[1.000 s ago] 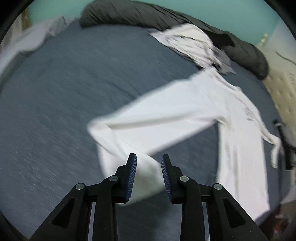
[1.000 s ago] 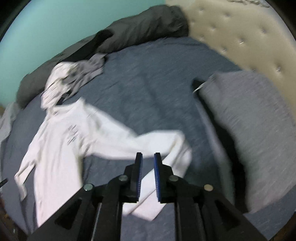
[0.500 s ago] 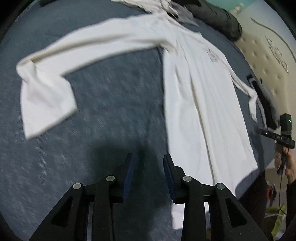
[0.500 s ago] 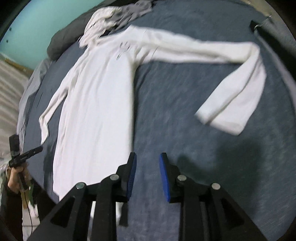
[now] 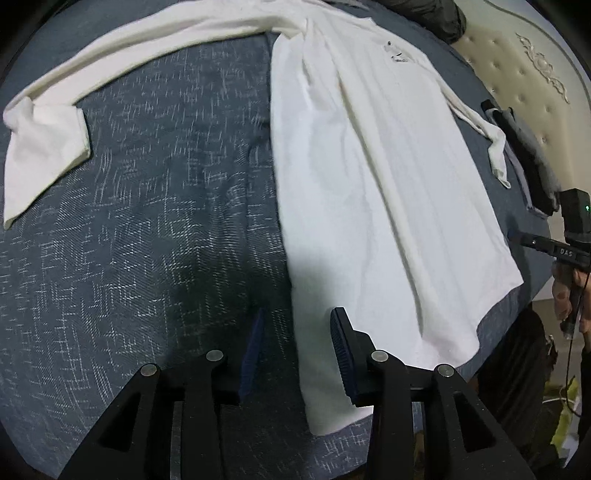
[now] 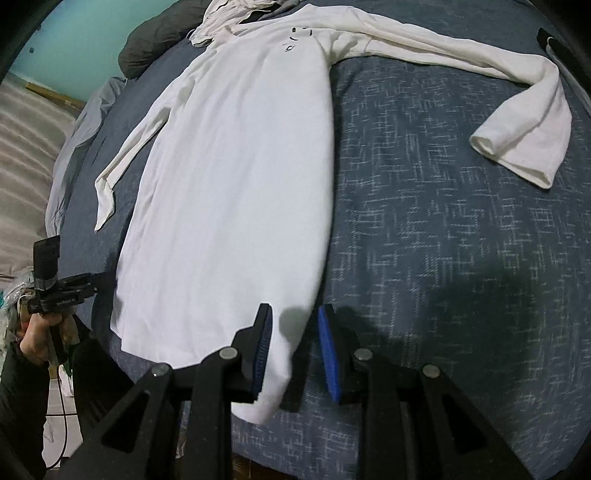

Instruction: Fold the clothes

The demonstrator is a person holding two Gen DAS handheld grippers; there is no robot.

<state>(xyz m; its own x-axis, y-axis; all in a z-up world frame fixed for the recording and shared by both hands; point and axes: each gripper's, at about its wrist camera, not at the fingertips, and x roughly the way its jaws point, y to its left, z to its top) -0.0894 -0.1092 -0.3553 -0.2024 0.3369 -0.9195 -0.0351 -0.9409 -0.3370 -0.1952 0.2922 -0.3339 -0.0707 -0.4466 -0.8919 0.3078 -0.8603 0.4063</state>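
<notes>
A bed covered in a dark blue-grey woven sheet (image 5: 147,229) fills both views, with a cream tufted headboard (image 5: 528,74) at one side and a teal wall (image 6: 92,33) beyond. On it lies a white long-sleeved cotton shirt (image 5: 369,166), spread flat with its long axis running straight away from both sets of fingers, hem nearest and collar farthest. The left gripper (image 5: 297,354) has its fingers parted, and the shirt's bottom corner on that side sits between them and runs just past the inner finger, so the cloth lies ahead and to the inside of it. The right gripper (image 6: 291,350) also stands with its fingers apart, the opposite hem corner drooping between them; neither pair is pinched on the fabric. One sleeve stretches far outward from the left fingers and doubles back at its cuff (image 5: 44,136); the sleeve (image 6: 517,122) on the other side does the same well outboard of the right fingers. Each gripper is the nearer one to its own hem corner, so I judge a lengthwise fold, hem carried toward the collar along that axis, would call for both closing together. A crumpled pale garment (image 6: 229,14) lies beyond the collar.
</notes>
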